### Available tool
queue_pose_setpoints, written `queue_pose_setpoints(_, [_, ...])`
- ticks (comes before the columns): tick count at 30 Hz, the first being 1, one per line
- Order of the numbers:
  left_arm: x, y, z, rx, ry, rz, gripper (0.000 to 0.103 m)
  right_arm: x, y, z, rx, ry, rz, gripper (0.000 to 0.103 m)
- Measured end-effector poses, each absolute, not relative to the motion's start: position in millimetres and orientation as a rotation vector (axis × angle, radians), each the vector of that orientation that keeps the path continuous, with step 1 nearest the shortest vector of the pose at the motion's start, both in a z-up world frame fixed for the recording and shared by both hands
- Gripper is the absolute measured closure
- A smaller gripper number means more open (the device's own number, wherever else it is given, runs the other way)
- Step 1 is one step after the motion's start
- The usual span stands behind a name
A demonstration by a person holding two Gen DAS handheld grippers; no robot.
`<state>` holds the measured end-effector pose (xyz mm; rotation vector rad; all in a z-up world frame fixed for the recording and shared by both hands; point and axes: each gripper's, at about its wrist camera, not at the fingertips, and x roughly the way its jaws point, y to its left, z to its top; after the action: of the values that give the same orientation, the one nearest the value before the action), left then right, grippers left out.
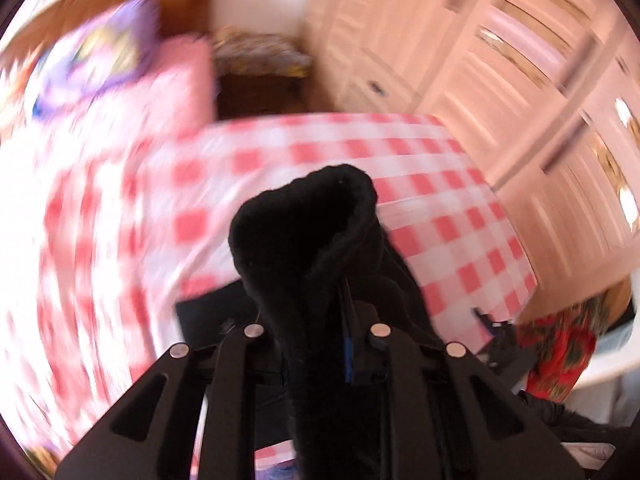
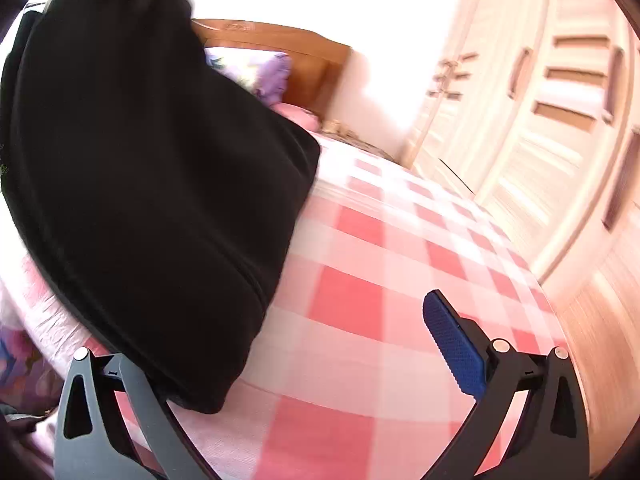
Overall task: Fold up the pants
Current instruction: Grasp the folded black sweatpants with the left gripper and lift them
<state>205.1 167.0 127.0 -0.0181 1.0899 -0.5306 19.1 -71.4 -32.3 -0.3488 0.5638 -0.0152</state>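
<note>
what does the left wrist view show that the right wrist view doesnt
Only the left wrist view shows the left gripper shut on a bunched fold of the black pants, plus a red flowered cloth at the bed's edge. Only the right wrist view shows the right gripper open, its blue pad bare, beside the hanging pants. Both show the red checked bedspread, the purple pillow, the wooden headboard and the pale wardrobe.
</note>
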Motion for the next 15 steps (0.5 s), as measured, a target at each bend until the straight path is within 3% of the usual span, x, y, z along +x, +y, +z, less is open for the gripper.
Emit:
queue_pose_setpoints(4, [212.2,242.8,-7.0,-0.211,1.188,-0.527,0.080,21.1,-72.1,-33.3,-0.347,0.562,-0.006,0.004])
queue_pose_setpoints(6, [210.2,272.5,-43.0,-0.430,1.128,-0.571,0.078,20.8,-71.8,-30.1,-0.344,0.576,0.000,0.004])
queue_pose_setpoints(8, [203.9,295.0,-47.4,-0.592,1.033,-0.625,0.078,18.3,-71.9,-28.6,-0.349,0.578,-0.002,0.004])
queue_pose_setpoints(15, [194.4,273.8,1.4,-0.445,0.975,-0.574,0.085,19.5,-63.1,-34.2,-0.365,0.585,-0.017,0.004])
